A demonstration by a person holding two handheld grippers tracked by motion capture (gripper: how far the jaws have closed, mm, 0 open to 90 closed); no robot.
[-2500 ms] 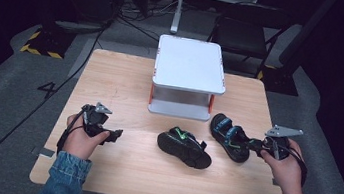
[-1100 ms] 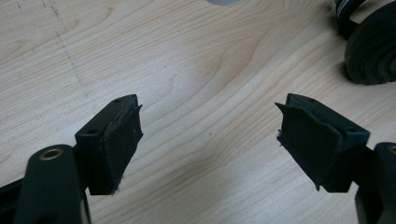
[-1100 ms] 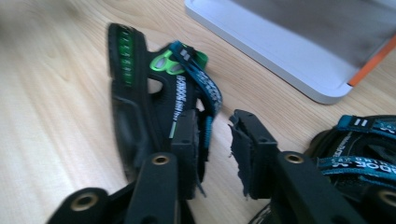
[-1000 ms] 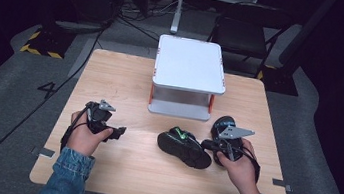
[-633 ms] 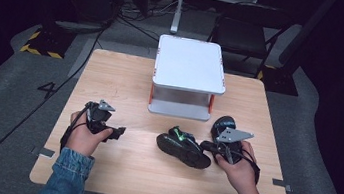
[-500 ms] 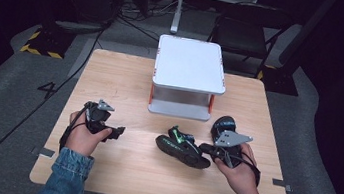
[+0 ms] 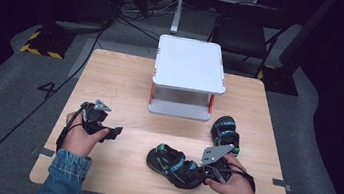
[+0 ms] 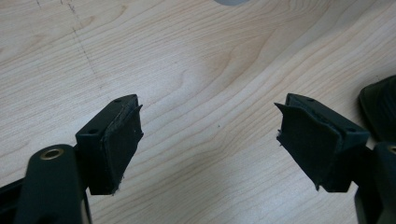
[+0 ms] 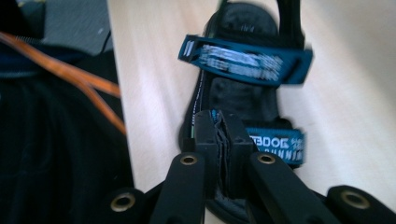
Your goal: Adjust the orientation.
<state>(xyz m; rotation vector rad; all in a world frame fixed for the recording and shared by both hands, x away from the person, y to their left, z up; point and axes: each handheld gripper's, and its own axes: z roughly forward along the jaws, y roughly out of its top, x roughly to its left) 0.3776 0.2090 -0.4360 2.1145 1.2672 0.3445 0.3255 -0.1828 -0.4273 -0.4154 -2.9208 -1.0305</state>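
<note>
At the near edge of the light wooden table [image 7: 121, 80] the right gripper [image 7: 206, 173] has its jaws pressed together on the heel end of the near black sandal with blue and green straps [image 7: 173, 165]. In the right gripper view [image 9: 223, 133] the pads meet on a thin edge of the shoe, just below the lower blue strap, though whether that edge is strap or sole rim cannot be told. The near sandal lies in front of the white 2-tier shelf stand [image 7: 190, 64], toward the person's side, and its long axis runs across the table, toe toward the left hand and heel toward the right one. So the right hand is plainly the nearer one, already at the shoe; the toe points away from its tongs.

The left gripper [image 7: 114, 132] sits well to the left of the stand's front, jaws standing wide apart with nothing between them; in the left gripper view [image 8: 210, 140] only bare wood lies between the pads, with a dark sole edge at the far right.

Farther back, the 2nd black and blue sandal [image 7: 226, 132] rests just beside the stand's right front corner, untouched. Judging by this, any lift toward the stand would swing the held shoe away from the person, toe leading left.
</note>
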